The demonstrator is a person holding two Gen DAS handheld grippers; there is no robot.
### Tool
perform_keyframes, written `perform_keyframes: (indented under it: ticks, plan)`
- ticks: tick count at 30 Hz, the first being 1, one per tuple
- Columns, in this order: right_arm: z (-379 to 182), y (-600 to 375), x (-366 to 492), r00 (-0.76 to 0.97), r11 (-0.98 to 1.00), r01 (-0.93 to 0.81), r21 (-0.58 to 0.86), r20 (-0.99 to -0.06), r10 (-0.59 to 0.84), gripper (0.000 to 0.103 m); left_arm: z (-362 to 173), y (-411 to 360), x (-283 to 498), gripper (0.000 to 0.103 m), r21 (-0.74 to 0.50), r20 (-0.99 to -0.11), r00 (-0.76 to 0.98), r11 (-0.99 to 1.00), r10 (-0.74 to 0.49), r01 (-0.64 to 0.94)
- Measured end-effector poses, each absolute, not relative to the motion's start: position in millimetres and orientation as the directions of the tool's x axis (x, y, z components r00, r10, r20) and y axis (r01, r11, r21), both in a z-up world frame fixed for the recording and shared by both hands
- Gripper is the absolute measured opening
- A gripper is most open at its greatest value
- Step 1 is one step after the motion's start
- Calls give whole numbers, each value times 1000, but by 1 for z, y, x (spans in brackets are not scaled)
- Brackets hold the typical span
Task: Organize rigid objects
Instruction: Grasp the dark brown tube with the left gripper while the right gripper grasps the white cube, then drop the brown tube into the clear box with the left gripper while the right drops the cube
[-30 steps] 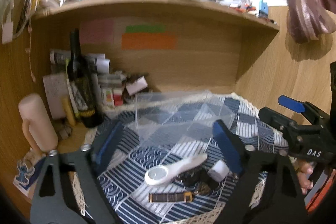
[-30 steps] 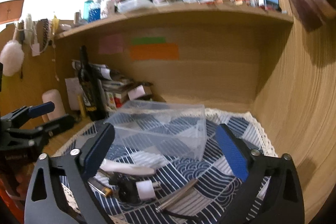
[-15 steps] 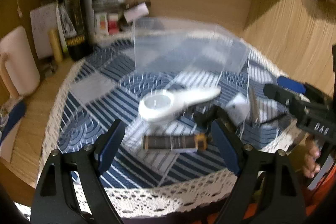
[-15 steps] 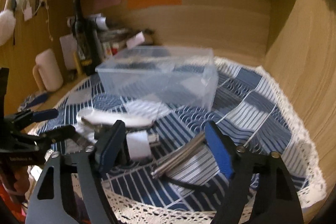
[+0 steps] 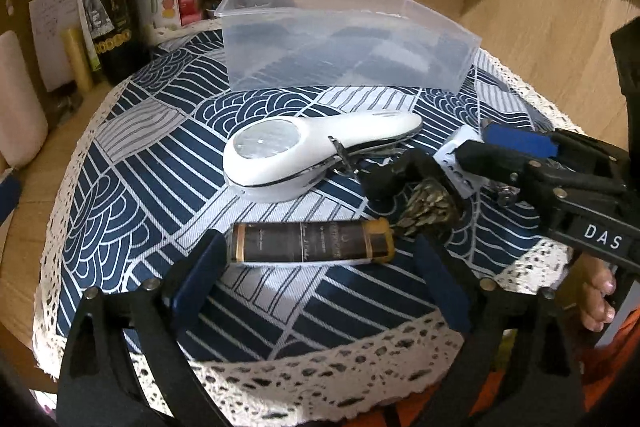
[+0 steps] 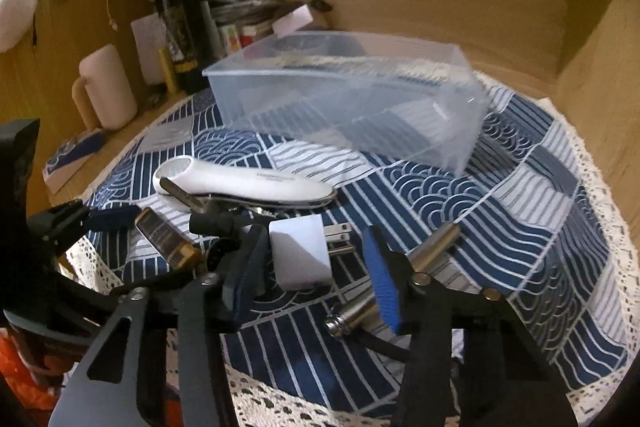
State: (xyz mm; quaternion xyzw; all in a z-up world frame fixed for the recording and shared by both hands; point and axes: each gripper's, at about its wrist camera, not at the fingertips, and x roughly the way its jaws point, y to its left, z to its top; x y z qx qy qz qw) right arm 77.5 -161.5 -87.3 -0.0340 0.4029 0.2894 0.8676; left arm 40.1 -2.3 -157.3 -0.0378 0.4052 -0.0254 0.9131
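Straddling the small dark tube (image 5: 310, 247) near the cloth's front edge, the left gripper (image 5: 316, 283) has its fingers spread. The right gripper (image 6: 316, 267), likewise spread, brackets the white plug (image 6: 302, 255). Both look light, stiff and smooth; I'd pinch each across its middle, then carry it to the clear bin (image 5: 348, 39).

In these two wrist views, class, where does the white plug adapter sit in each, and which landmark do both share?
Left wrist: white plug adapter at right, mostly hidden behind the right gripper.
Right wrist: adapter low centre, between the open fingers.
Shared landmark: clear plastic box, behind it in both.
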Motion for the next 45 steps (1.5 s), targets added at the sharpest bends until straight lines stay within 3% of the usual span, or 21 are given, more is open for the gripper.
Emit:
perform_keyframes:
  ticks: [2,3,7,21,30,37,45]
  plan:
    - [-92,-159,81,476,820,-540,190,-734,484,38,-156,-1,40,80,-80,-731,679,997,-63,6]
    - [-94,-158,82,462,814,-546,200,-739,491,33,-156,-1,40,81,-77,-728,683,997,-61,7]
    - [-94,-161,83,462,810,-541,225,-726,510,28,-153,8,38,80,-105,-719,691,994,-75,-2]
    - [-32,-173,89,647,857,-500,121,-606,463,28,-80,43,40,80,-117,-572,820,991,-16,-62]
    - [23,-173,118,754,883,-464,77,-489,439,28,-17,46,89,81,-100,-490,872,994,-15,-38]
    - [30,-160,152,783,896,-443,26,-475,401,28,-13,43,143,81,-86,-539,842,996,-32,-17]
    - [-9,-146,203,710,889,-457,28,-590,384,28,-44,32,207,81,-90,-661,746,996,-74,19]
